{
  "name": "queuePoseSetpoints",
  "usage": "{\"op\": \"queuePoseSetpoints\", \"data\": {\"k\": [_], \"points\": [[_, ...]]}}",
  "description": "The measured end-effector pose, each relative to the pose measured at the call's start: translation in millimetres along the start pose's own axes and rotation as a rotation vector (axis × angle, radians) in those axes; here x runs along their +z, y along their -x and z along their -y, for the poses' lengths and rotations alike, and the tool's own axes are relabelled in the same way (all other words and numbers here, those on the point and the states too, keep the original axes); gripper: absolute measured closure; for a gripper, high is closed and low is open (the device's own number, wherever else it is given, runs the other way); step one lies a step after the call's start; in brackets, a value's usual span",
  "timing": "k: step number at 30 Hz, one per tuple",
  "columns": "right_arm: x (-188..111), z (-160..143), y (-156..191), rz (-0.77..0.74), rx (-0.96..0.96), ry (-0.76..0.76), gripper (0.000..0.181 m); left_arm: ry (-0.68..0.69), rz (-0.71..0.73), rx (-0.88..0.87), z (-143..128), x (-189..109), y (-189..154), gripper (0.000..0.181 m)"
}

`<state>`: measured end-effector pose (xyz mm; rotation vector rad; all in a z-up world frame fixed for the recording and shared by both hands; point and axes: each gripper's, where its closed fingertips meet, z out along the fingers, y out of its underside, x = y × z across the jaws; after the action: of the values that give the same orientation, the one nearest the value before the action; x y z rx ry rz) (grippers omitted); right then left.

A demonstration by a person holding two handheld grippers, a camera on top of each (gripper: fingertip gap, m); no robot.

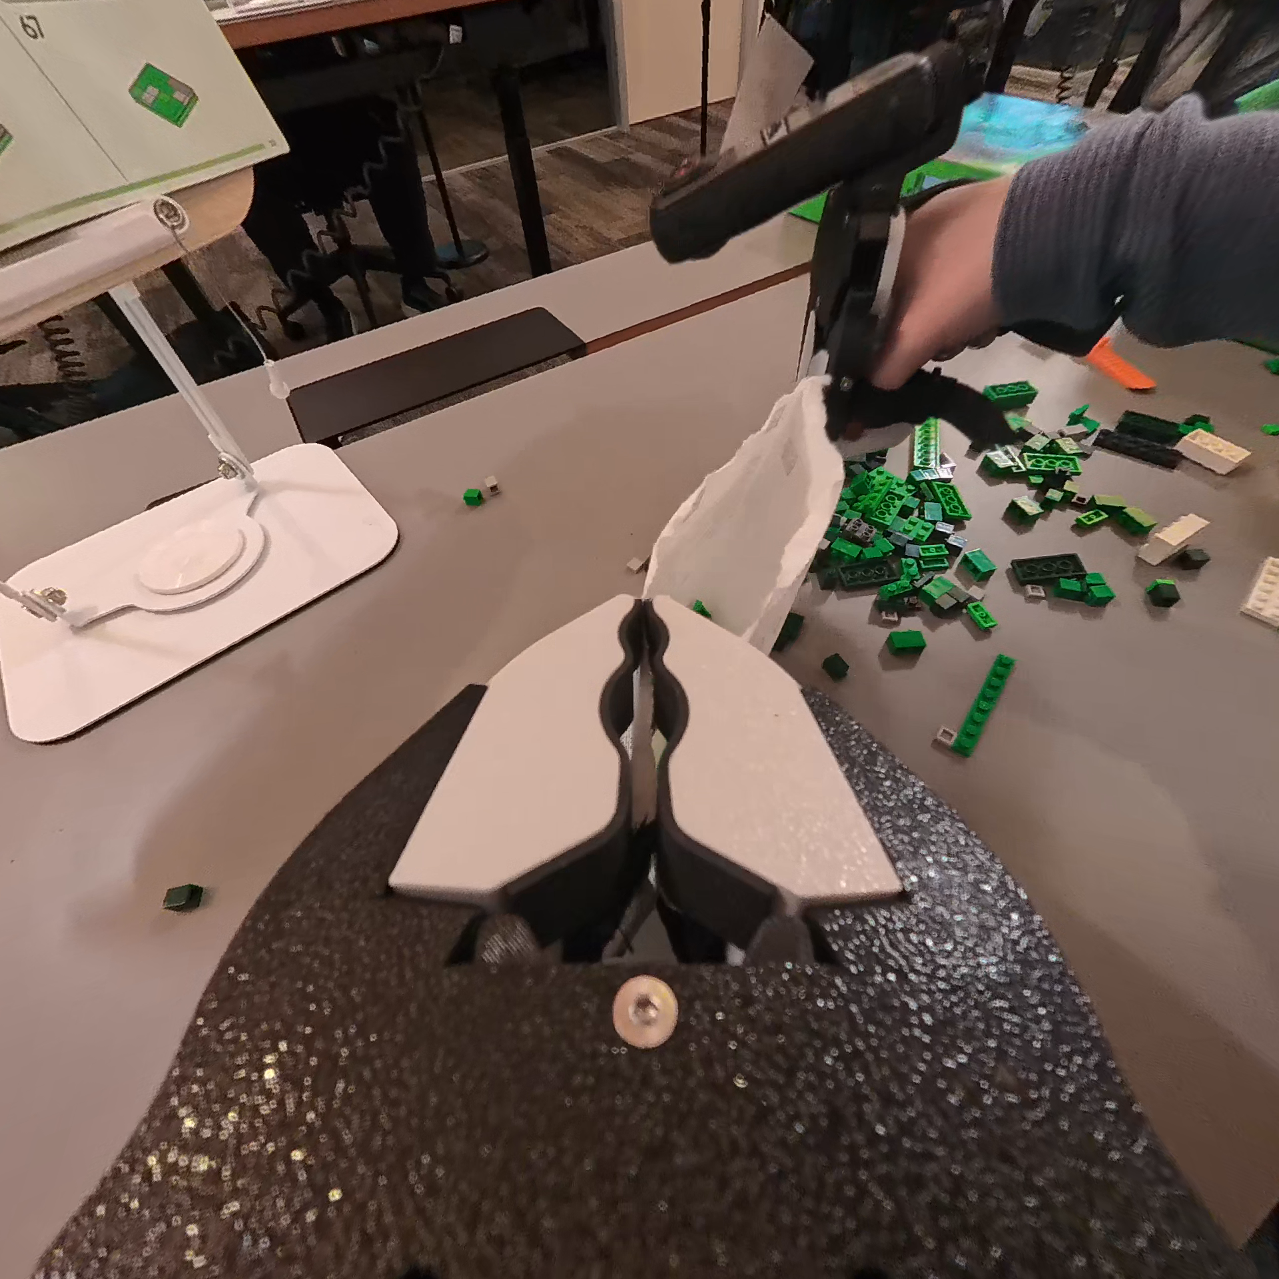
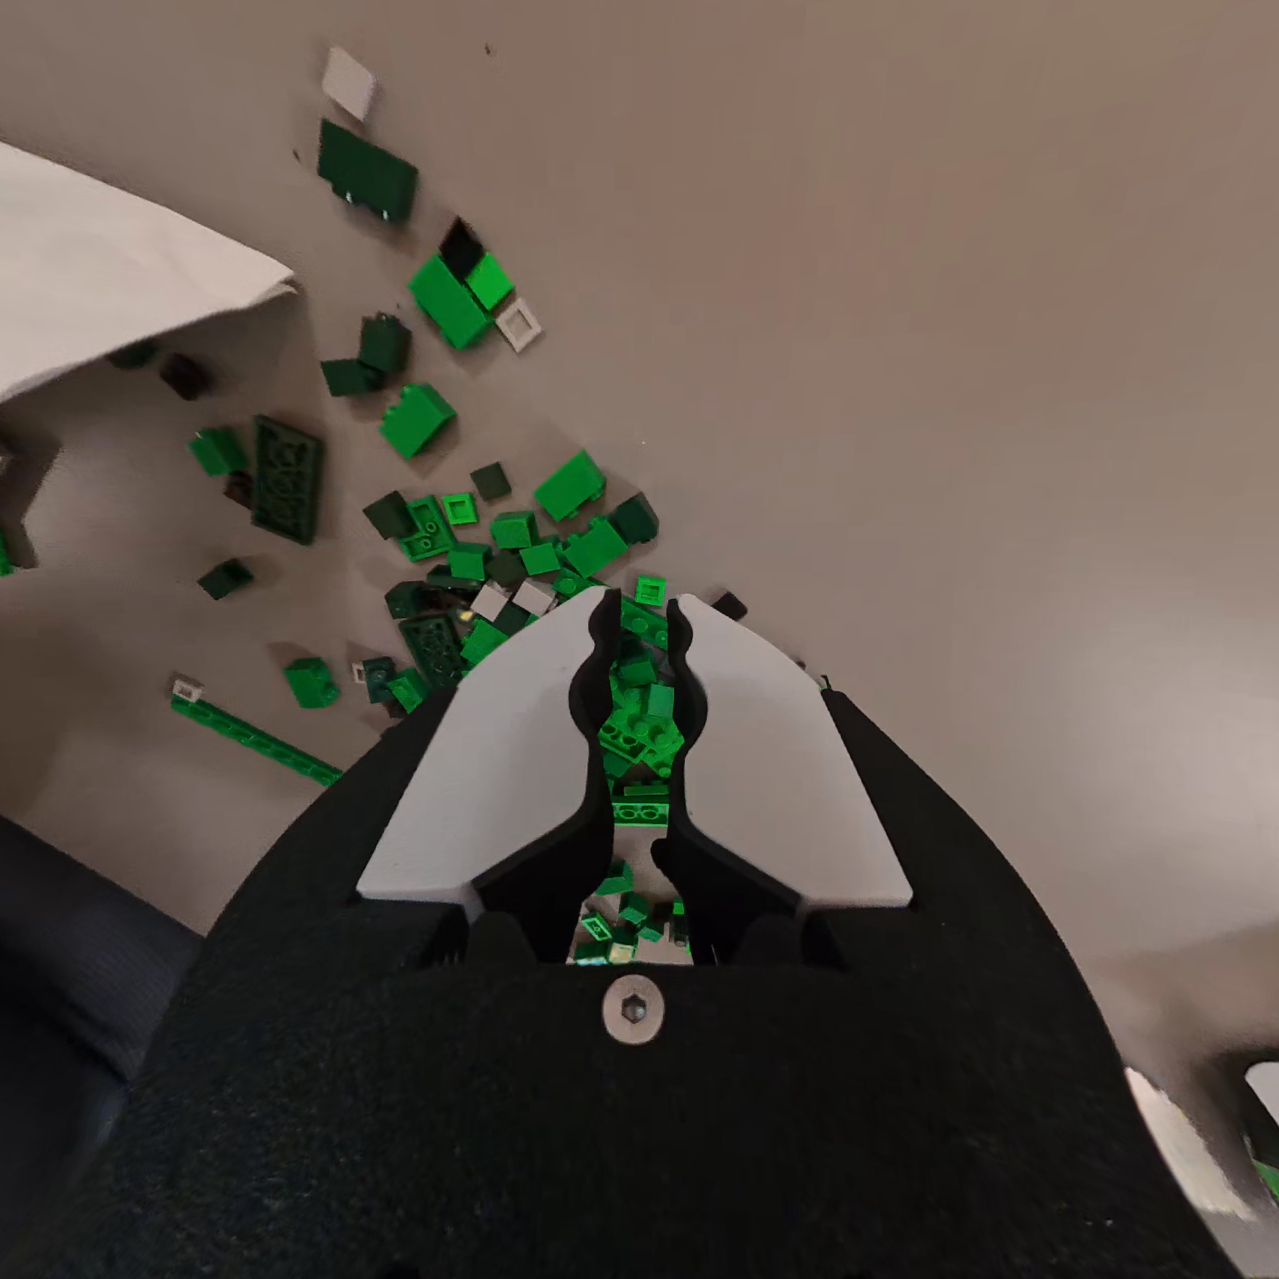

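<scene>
— Paper bag (image 1: pixel 747 512), white and crumpled, hangs between both tools over the grey counter (image 1: pixel 526 692). Who has it?

— Left gripper (image 1: pixel 645 616) is clamped on the bag's lower edge, its jaws pressed together with a strip of paper between them. The right gripper (image 1: pixel 841 415), held in a hand (image 1: pixel 934 291) with a grey sleeve, sits at the bag's upper corner.

— Does it pinch the bag?

— Cannot tell from the left wrist view. In its own view the right gripper (image 2: pixel 640 605) stands slightly parted, nothing between the tips, only green bricks (image 2: pixel 554 547) below (scattered loosely on the counter just beside the bag).

— Anything else?

— A white stand (image 1: pixel 187 574) holding an instruction booklet (image 1: pixel 118 104), left, well apart from the bricks.
</scene>
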<state>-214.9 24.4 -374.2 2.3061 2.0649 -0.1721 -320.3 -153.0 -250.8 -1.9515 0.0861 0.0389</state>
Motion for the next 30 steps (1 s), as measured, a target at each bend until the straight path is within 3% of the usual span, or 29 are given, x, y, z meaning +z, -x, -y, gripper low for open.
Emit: {"op": "queuePoseSetpoints", "data": {"k": [13, 17, 21, 26, 30], "points": [[13, -3, -4, -0.034, -0.017, 0.037, 0.174, -0.004, -0.010, -0.001, 1, -1, 0, 0.181], [1, -2, 4, -0.002, -0.024, -0.002, 0.174, -0.005, -0.012, -0.010, 0, -1, 1, 0.181], [-54, 14, 38, 0.027, -0.111, -0.203, 0.174, -0.007, -0.002, -0.020, 1, -1, 2, 0.181], [-135, 42, 129, 0.168, -0.346, -0.552, 0.174, -0.002, 0.001, -0.028, 0, 2, 1, 0.181], [-128, 49, 165, 0.134, -0.488, -0.523, 0.174, -0.004, -0.007, -0.025, 1, 2, -2, 0.181]]}}
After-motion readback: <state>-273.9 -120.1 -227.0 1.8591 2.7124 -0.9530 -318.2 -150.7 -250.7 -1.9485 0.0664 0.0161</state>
